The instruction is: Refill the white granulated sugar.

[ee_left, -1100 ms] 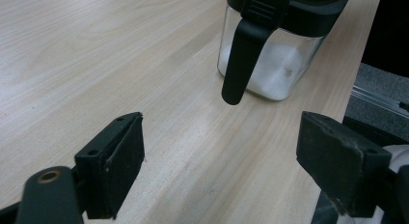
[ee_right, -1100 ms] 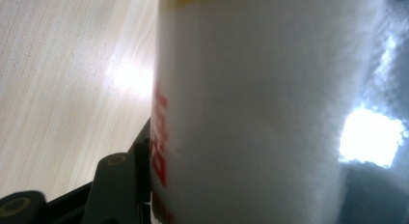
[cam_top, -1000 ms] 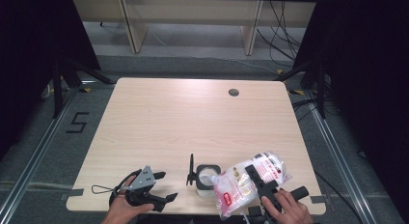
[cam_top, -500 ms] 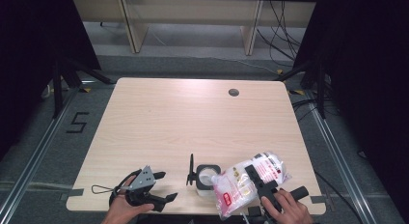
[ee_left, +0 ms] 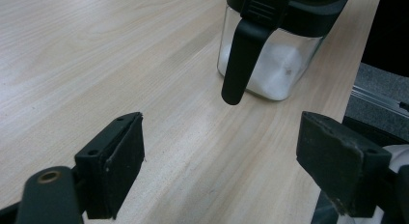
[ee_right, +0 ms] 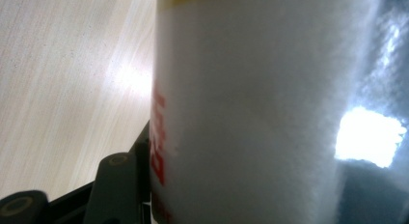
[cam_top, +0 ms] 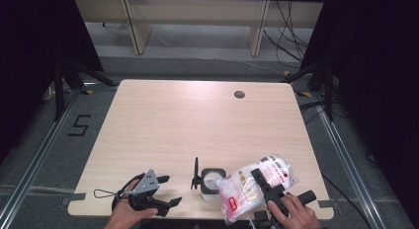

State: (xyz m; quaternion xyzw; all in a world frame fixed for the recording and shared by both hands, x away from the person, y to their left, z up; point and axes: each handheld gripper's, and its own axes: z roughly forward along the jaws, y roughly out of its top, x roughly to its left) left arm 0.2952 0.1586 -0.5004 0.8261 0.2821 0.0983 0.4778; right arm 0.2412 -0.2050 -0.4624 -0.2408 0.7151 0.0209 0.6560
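Nothing has visibly changed across the last second: the right gripper (cam_top: pixel 264 187) clamps the white plastic bag (cam_top: pixel 257 184) at the same tilt over the near right edge of the worktop (cam_top: pixel 197 120), its jaws no wider and no narrower than before, and the bag's mouth lies just as close to the open glass jar (cam_top: pixel 211 182) with the black lid as it did. The left gripper (cam_top: pixel 165 192) rests at the same spot near the front edge, jaws spread as before, and the jar has not shifted
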